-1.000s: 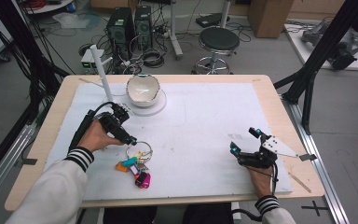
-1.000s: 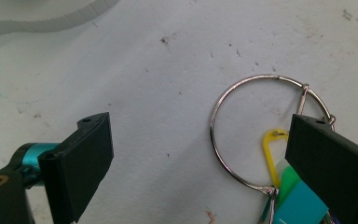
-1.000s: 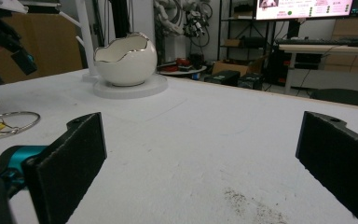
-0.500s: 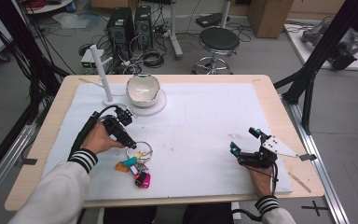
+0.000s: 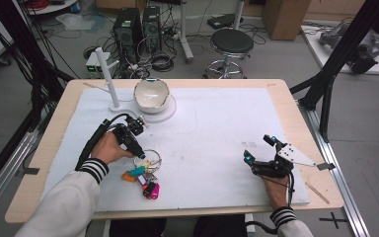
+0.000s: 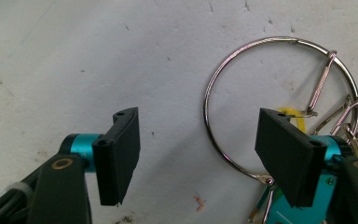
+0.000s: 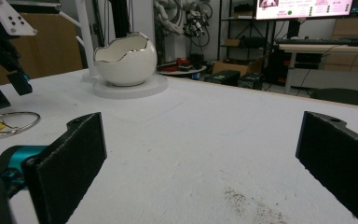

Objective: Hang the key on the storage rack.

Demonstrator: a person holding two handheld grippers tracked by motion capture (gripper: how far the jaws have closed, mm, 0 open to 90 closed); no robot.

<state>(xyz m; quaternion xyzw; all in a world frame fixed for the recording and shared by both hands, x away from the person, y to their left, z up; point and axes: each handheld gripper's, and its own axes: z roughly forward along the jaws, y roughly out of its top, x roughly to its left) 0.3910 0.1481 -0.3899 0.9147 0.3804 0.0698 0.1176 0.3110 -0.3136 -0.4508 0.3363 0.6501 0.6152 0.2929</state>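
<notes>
So the left gripper [image 5: 139,153] sat low left of centre in the high view, right over the big silver key ring [image 6: 279,100] with its bunch of coloured tags [image 5: 142,178]. Jaws had just been closing, but were apart, one straddling the wire, nothing pinched yet. Judging by that, the pickup was barely started. Right gripper [image 5: 259,154] waited wide open and empty, lower right. No readable writing anywhere.
</notes>
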